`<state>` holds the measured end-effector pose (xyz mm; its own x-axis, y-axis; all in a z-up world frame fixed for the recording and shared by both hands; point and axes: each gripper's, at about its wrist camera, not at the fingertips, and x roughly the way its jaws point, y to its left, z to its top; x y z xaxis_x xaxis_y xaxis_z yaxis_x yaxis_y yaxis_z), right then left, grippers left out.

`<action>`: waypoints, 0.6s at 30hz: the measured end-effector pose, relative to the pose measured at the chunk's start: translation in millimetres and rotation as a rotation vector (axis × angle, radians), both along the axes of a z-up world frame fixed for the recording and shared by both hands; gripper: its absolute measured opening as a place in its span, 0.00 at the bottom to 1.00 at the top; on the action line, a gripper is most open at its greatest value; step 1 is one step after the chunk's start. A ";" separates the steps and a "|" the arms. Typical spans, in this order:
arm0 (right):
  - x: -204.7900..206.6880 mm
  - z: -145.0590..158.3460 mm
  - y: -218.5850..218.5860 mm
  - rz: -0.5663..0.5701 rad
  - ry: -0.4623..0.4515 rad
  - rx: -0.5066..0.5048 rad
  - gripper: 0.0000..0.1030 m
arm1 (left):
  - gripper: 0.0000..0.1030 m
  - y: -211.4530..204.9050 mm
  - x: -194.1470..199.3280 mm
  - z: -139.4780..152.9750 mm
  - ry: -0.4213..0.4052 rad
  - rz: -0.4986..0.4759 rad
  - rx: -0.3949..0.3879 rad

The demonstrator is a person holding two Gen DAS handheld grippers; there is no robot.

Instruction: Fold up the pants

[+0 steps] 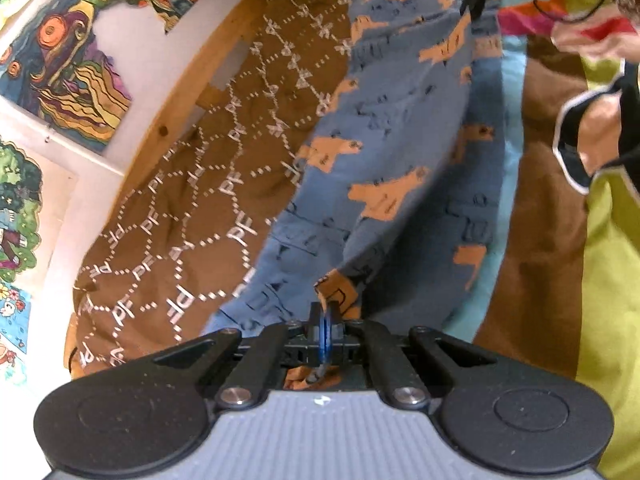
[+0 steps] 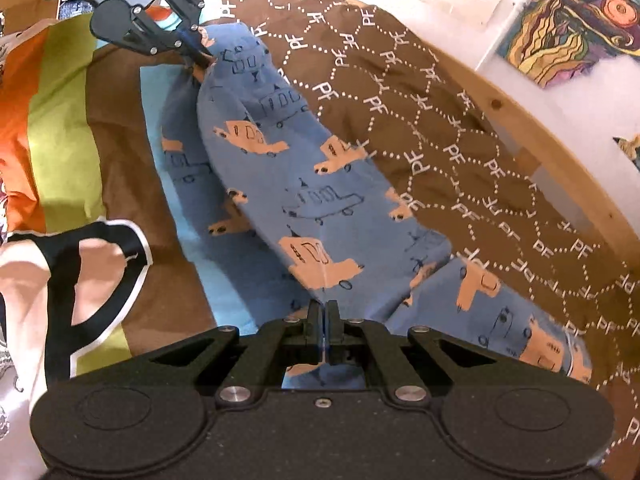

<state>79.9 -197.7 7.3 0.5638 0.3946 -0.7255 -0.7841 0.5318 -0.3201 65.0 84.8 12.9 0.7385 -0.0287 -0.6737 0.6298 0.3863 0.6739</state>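
both grippers, left gripper [image 1: 327, 320] and right gripper [image 2: 325, 312], clamp opposite ends of the blue truck-print pants [image 2: 320, 184], stretching them above the brown quilt [image 2: 460, 128] for folding.

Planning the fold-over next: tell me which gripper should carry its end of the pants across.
Left, probably. The left gripper pinches the bunched far end of the pants, free to swing over; the right gripper grips mid-length, cloth trailing beyond it.

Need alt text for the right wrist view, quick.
Right tongs, shut, pinch one end of blue truck-print pants; the left tongs grip the far end, the pants stretched between them over a brown patterned bedspread. A wooden bed frame curves behind.
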 end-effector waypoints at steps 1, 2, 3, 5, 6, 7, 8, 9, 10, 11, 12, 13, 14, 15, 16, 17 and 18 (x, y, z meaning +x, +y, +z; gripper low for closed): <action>-0.8 -1.0 0.3 -0.003 0.007 0.001 0.00 | 0.00 1.0 -0.2 -2.6 0.007 0.001 0.000; -1.6 -2.0 0.8 -0.002 0.011 0.001 0.00 | 0.00 1.6 -0.6 -4.3 0.013 0.000 0.001; -4.1 -3.8 1.8 0.004 0.010 -0.005 0.00 | 0.00 1.9 -1.4 -5.2 0.017 -0.005 0.003; -8.9 -7.9 3.5 0.026 0.000 -0.024 0.00 | 0.00 3.4 -2.7 -7.1 0.027 -0.013 0.008; -10.1 -10.8 4.0 0.040 -0.001 -0.038 0.00 | 0.00 4.0 -3.4 -8.2 0.035 -0.019 0.014; -11.4 -14.7 3.6 0.051 0.001 -0.052 0.00 | 0.00 4.4 -2.9 -9.7 0.044 -0.024 0.017; -11.9 -17.9 3.0 0.058 0.007 -0.059 0.00 | 0.00 5.3 -1.4 -11.4 0.059 -0.028 0.018; -12.3 -21.3 2.4 0.060 0.015 -0.064 0.00 | 0.00 5.7 -1.2 -13.0 0.074 -0.031 0.019; -12.2 -23.3 2.0 0.061 0.020 -0.067 0.00 | 0.00 6.1 -1.4 -14.1 0.081 -0.035 0.016; -12.4 -24.6 1.9 0.062 0.023 -0.069 0.00 | 0.00 6.0 -2.0 -15.2 0.086 -0.034 0.012; -12.7 -25.4 2.1 0.063 0.023 -0.070 0.00 | 0.00 6.3 -1.9 -15.6 0.089 -0.032 0.009; -13.3 -26.0 2.4 0.064 0.023 -0.072 0.00 | 0.00 6.0 -2.2 -16.4 0.091 -0.029 0.006; -14.0 -26.6 3.1 0.067 0.024 -0.073 0.00 | 0.00 5.9 -2.4 -17.1 0.095 -0.030 0.007; -15.0 -27.0 3.6 0.070 0.024 -0.076 0.00 | 0.00 6.0 -2.5 -18.3 0.095 -0.033 0.013; -15.4 -27.5 4.6 0.074 0.018 -0.082 0.00 | 0.00 5.9 -2.7 -19.4 0.095 -0.035 0.020; -15.3 -28.2 5.4 0.075 0.014 -0.088 0.00 | 0.00 5.5 -2.8 -20.4 0.095 -0.038 0.025; -14.9 -28.8 6.0 0.075 0.010 -0.091 0.00 | 0.00 5.4 -2.3 -20.8 0.096 -0.039 0.027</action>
<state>65.0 -191.8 -21.4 0.5280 0.3671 -0.7658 -0.8237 0.4409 -0.3566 62.8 90.3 -7.9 0.6692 -0.0371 -0.7421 0.7061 0.3428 0.6196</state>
